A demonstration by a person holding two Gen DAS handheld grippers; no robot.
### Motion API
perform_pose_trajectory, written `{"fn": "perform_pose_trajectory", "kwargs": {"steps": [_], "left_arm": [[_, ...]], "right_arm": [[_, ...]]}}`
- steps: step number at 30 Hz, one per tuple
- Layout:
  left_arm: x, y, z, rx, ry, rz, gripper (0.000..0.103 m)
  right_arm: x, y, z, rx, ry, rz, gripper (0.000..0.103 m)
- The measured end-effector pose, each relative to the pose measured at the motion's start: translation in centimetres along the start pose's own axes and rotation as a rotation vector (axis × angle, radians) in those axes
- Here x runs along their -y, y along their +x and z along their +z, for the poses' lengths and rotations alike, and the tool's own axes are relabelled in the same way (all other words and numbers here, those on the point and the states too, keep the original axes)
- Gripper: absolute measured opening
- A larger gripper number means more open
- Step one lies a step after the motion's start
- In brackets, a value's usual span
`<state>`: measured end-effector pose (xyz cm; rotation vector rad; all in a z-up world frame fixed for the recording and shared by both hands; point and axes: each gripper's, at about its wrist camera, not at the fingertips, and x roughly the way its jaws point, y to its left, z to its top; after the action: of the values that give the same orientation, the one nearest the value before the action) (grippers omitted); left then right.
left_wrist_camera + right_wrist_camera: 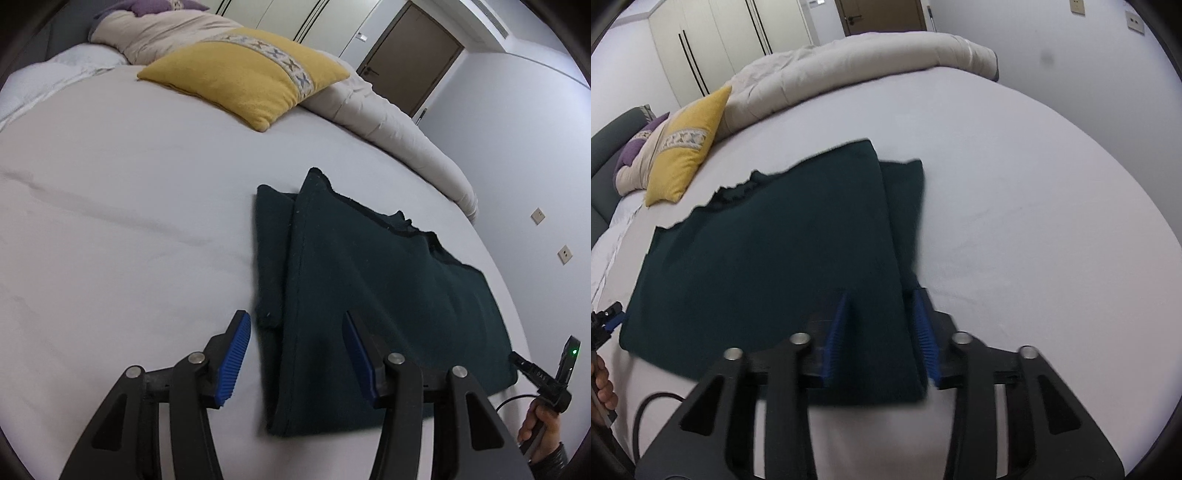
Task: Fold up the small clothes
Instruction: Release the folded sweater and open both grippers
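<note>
Hovering with its blue ribbed pads spread wide and holding nothing, the left tool (295, 354) is straddling the near left edge of the dark green knitted garment (388, 295), which is lying partly folded on the pale grey bed sheet (129, 240). The right tool (882, 332), less widely parted, is bracketing the garment's near right fold, though whether it is pinching cloth is unclear. Both should be gripping every layer, lifting evenly. A yellow square cushion (243, 77) is resting far off.

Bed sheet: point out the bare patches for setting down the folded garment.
Bare sheet lies left of the dark green garment, up to the yellow pillow. More lies between garment and rolled duvet. Crowded toward pillow and duvet.
</note>
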<state>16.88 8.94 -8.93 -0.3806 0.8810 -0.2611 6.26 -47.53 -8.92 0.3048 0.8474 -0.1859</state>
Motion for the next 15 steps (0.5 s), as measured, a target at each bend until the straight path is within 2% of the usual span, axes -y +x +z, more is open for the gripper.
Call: {"fn": "perform_pose_trajectory", "kwargs": {"steps": [8, 9, 11, 13, 15], "left_arm": [[0.9, -0.3, -1.0, 0.002, 0.045, 0.018, 0.052], [1.1, -0.2, -1.0, 0.002, 0.050, 0.024, 0.051], [1.2, 0.0, -1.1, -0.004, 0.064, 0.033, 0.045], [0.9, 0.3, -1.3, -0.016, 0.061, 0.036, 0.035], [0.8, 0.6, -1.5, -0.025, 0.064, 0.044, 0.031]], "right_arm": [[0.7, -0.7, -1.5, -0.014, -0.016, -0.019, 0.021], [0.8, -0.8, -1.7, -0.017, -0.014, -0.015, 0.016], [0.7, -0.8, -1.6, -0.020, -0.029, -0.020, 0.007], [0.6, -1.1, -1.7, -0.017, -0.043, -0.023, 0.006], [0.7, -1.4, -1.7, -0.014, -0.039, -0.020, 0.005]]}}
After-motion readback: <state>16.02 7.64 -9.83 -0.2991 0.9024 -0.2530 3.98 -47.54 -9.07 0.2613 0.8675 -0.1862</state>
